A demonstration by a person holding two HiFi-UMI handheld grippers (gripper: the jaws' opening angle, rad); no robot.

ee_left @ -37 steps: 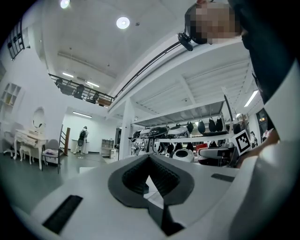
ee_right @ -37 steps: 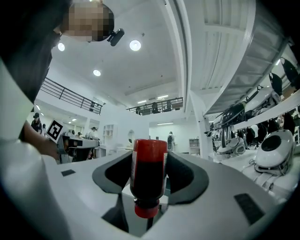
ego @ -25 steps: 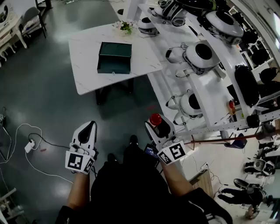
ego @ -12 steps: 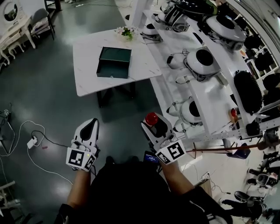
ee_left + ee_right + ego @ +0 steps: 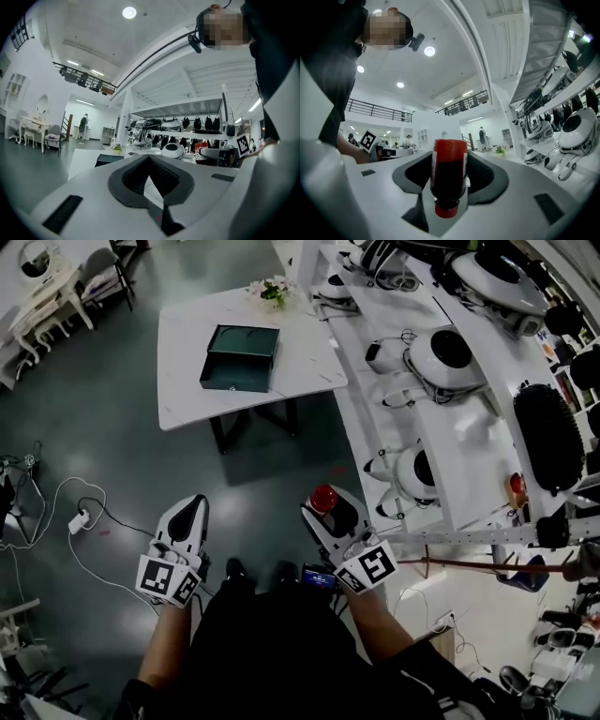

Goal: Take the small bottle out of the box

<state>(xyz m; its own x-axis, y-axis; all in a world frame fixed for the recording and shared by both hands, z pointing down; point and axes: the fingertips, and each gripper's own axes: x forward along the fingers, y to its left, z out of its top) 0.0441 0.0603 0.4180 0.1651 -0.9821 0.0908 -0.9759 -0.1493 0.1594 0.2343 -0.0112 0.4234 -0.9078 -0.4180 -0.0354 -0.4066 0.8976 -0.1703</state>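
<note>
The small bottle point(image 5: 323, 498), dark with a red cap and red base, lies between the jaws of my right gripper point(image 5: 330, 512), low over the grey floor. In the right gripper view the bottle point(image 5: 449, 173) lies along the jaws of the right gripper point(image 5: 449, 161), cap towards the camera, with the pads pressed on its sides. My left gripper point(image 5: 189, 514) is level with it on the left, shut with nothing in it; its jaws meet at the tips point(image 5: 150, 161). The dark green box point(image 5: 240, 357) lies open on the white table point(image 5: 187, 399), far ahead of both grippers.
A long white bench point(image 5: 469, 437) carrying several white robot heads runs along the right, close to my right gripper. White cables and a power strip point(image 5: 80, 521) lie on the floor at left. Flowers point(image 5: 272, 292) stand at the table's far edge.
Both grippers keep their pose and the bottle stays in the right one. The view has shifted a little, so the power strip on the floor sits higher in the picture.
</note>
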